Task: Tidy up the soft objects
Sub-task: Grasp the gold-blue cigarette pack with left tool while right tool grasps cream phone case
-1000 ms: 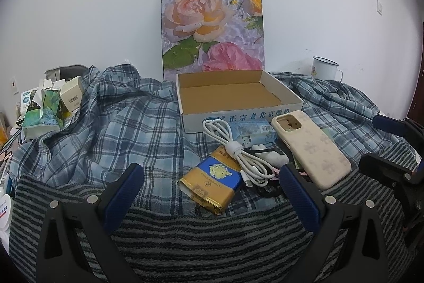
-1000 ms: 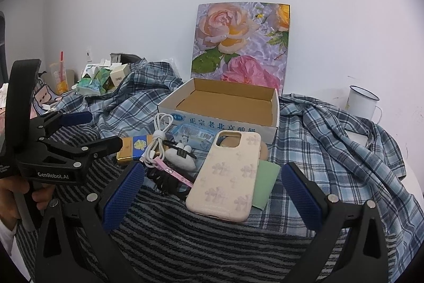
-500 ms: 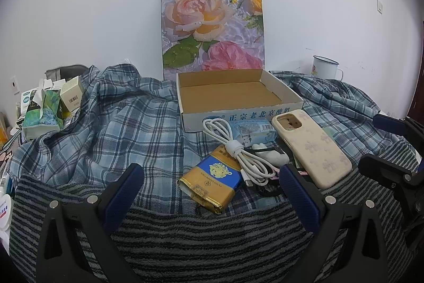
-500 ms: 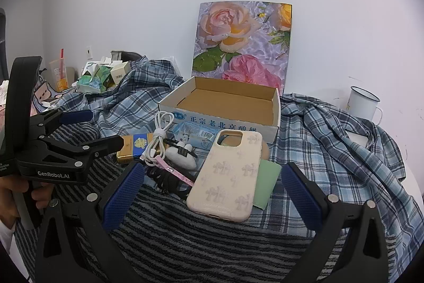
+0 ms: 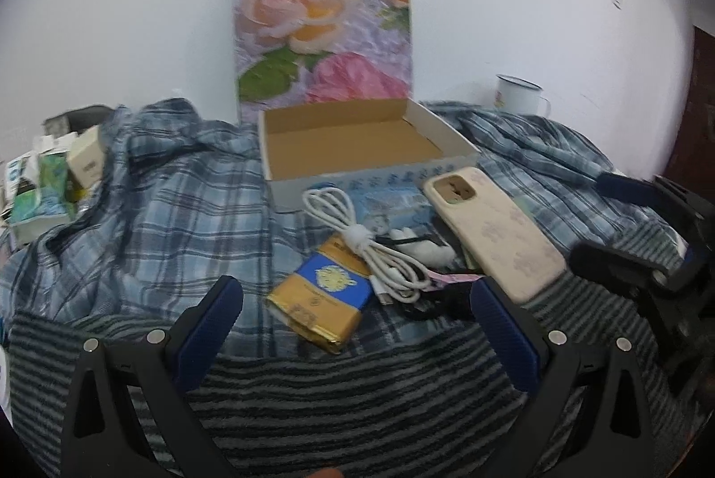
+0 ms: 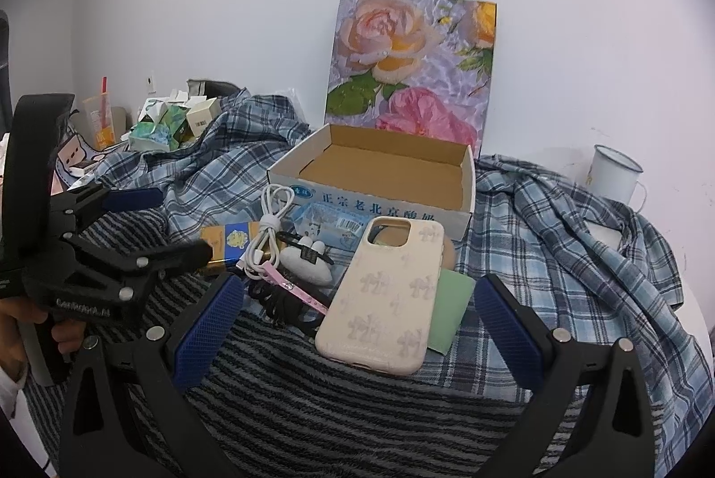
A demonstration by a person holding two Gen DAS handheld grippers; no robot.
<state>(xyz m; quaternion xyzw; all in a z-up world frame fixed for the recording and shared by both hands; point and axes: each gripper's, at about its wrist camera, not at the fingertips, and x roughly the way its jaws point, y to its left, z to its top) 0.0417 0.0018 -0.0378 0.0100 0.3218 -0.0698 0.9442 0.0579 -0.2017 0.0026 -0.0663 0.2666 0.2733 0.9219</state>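
A: What sits nearest?
B: Both claws, left gripper [image 5: 355, 303] and right gripper [image 6: 359, 299], spread wide and holding nothing, above the striped blanket [image 6: 313, 411].
A: Beyond them?
B: A cream phone case [image 6: 386, 294] beside a coiled white cable [image 5: 366, 241] and a blue-gold packet [image 5: 324, 297], all on the plaid shirt [image 5: 156, 209].
A: Farthest?
B: The open cardboard box [image 6: 384, 174], then the rose picture [image 6: 411, 66].

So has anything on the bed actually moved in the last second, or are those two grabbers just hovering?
Almost nothing changed. The left gripper crept slightly closer to the pile; the right gripper barely shifted. Both stay open and hold nothing. The phone case, white cable, gold packet and cardboard box lie where they were.
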